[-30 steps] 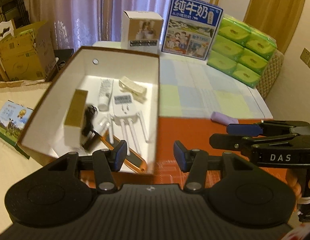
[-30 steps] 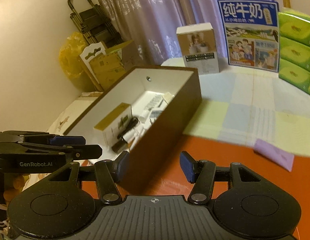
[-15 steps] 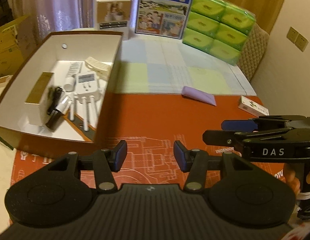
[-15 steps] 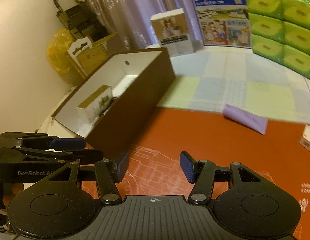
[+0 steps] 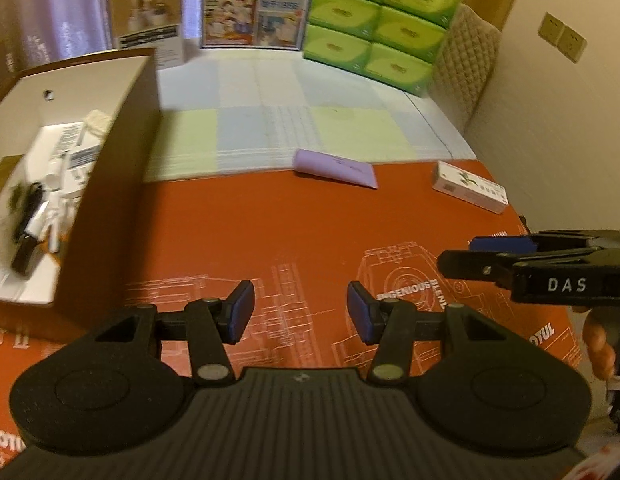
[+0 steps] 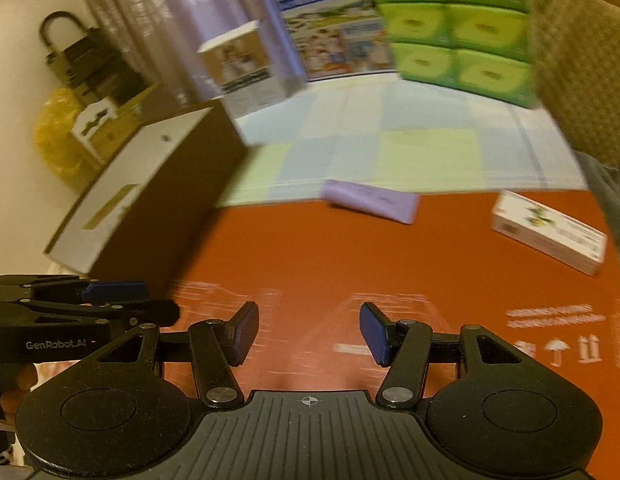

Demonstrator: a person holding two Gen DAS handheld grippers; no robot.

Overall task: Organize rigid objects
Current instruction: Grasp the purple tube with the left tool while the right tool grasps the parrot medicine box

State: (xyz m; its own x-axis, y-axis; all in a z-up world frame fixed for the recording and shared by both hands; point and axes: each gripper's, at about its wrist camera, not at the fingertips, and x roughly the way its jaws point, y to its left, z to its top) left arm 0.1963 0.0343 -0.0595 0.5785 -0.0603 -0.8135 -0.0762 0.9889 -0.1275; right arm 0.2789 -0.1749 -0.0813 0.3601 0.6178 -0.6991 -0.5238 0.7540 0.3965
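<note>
A brown box [image 5: 122, 184] with a white inside stands at the left of the orange mat [image 5: 294, 236] and holds several small items [image 5: 58, 184]. A flat purple packet [image 5: 336, 168] and a small white carton [image 5: 470, 187] lie on the mat farther right. They also show in the right wrist view: the box [image 6: 158, 216], the packet [image 6: 370, 200], the carton [image 6: 550, 236]. My left gripper [image 5: 300, 314] is open and empty over the mat. My right gripper [image 6: 308, 336] is open and empty, right of the box.
At the back stand green tissue packs [image 5: 378, 24], a blue milk carton box [image 5: 256, 4] and a small white-brown box [image 5: 148, 20] on a checked cloth [image 5: 270, 120]. A padded chair back [image 5: 462, 72] and wall lie to the right.
Both grippers have swung right, away from the brown box, which has slid to the left of both views. The purple packet and white carton have come into view. Both stay open.
</note>
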